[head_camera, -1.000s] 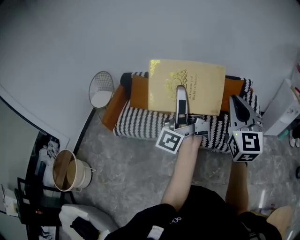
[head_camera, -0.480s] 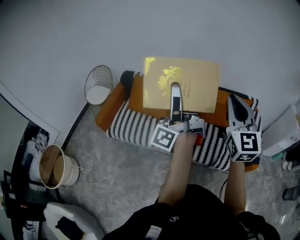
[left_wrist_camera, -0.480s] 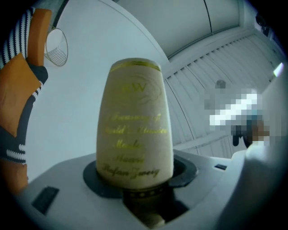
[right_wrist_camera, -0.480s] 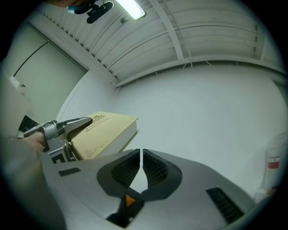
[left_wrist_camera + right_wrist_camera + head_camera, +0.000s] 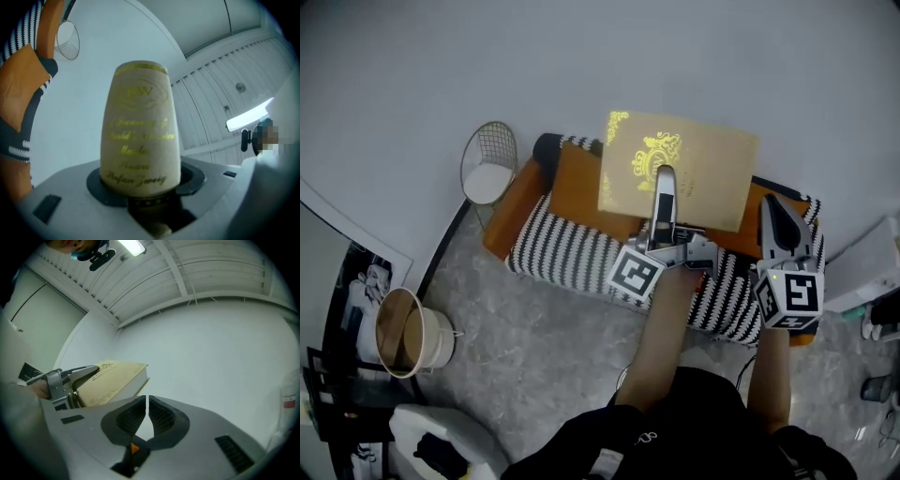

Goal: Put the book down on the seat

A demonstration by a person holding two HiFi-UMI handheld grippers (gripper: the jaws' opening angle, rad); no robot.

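While the gold-lettered book [image 5: 698,159] hangs over the striped seat [image 5: 567,255], clamped in the fingers of the left gripper [image 5: 664,180], it is not yet down; fingers of the right gripper [image 5: 774,211] closed on nothing; lowering remains.

A pale gold hardcover book with gilt ornament on its cover [image 5: 705,159] is held up against the white wall [image 5: 581,56], overlapping the orange back cushion [image 5: 577,183] of a black-and-white striped seat [image 5: 567,251]. The left gripper [image 5: 664,183] clamps the book's near edge, one jaw lying over the cover. The right gripper [image 5: 772,208] hovers just to the right, jaws together and empty. A white wire wastebasket [image 5: 489,157] stands left of the seat, and a tan wooden bucket [image 5: 417,333] sits on the grey marbled floor [image 5: 544,347]
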